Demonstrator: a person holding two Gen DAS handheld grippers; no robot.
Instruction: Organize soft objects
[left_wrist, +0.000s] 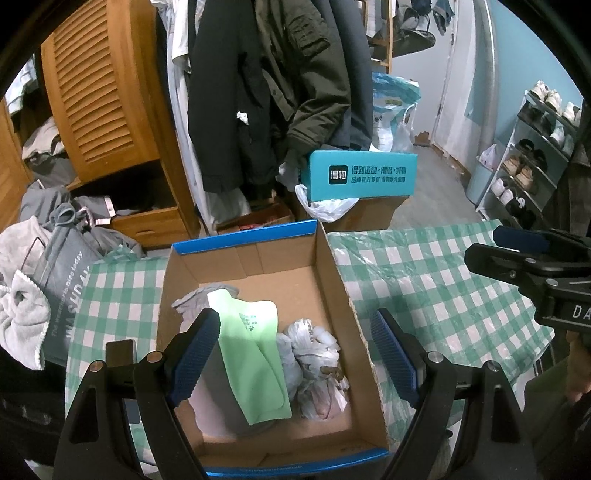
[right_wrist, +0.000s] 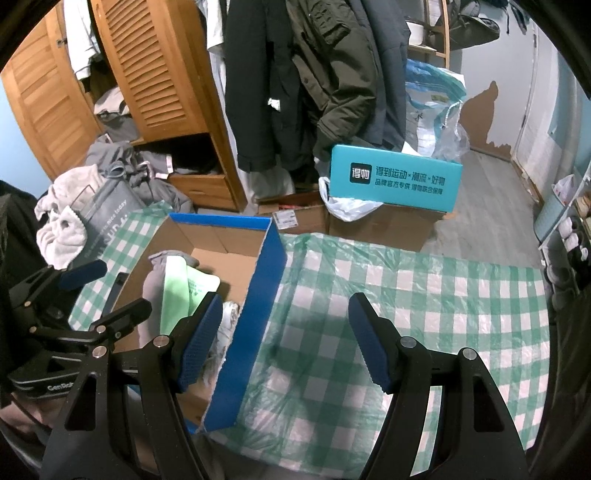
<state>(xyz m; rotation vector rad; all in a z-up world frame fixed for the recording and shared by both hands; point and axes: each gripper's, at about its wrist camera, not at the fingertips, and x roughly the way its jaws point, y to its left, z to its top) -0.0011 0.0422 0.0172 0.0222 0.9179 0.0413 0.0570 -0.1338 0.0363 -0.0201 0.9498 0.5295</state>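
Left gripper (left_wrist: 291, 363) hangs over the cardboard box (left_wrist: 345, 295), jaws apart and empty. Right gripper (right_wrist: 286, 341) stands beside the box above the checked tablecloth (right_wrist: 424, 295), jaws likewise apart, nothing between them. Soft objects lie inside the box: a green cloth (left_wrist: 255, 354) across a grey garment (left_wrist: 201, 299), crumpled plastic bags (left_wrist: 317, 365) touching it. Risk, as judged: a jaw descending near the box wall could catch the rim and drag the light box; the plastic film over the cloth may snag. Open table lies right of the box; the far table edge borders cluttered floor and a teal carton (left_wrist: 364, 175).
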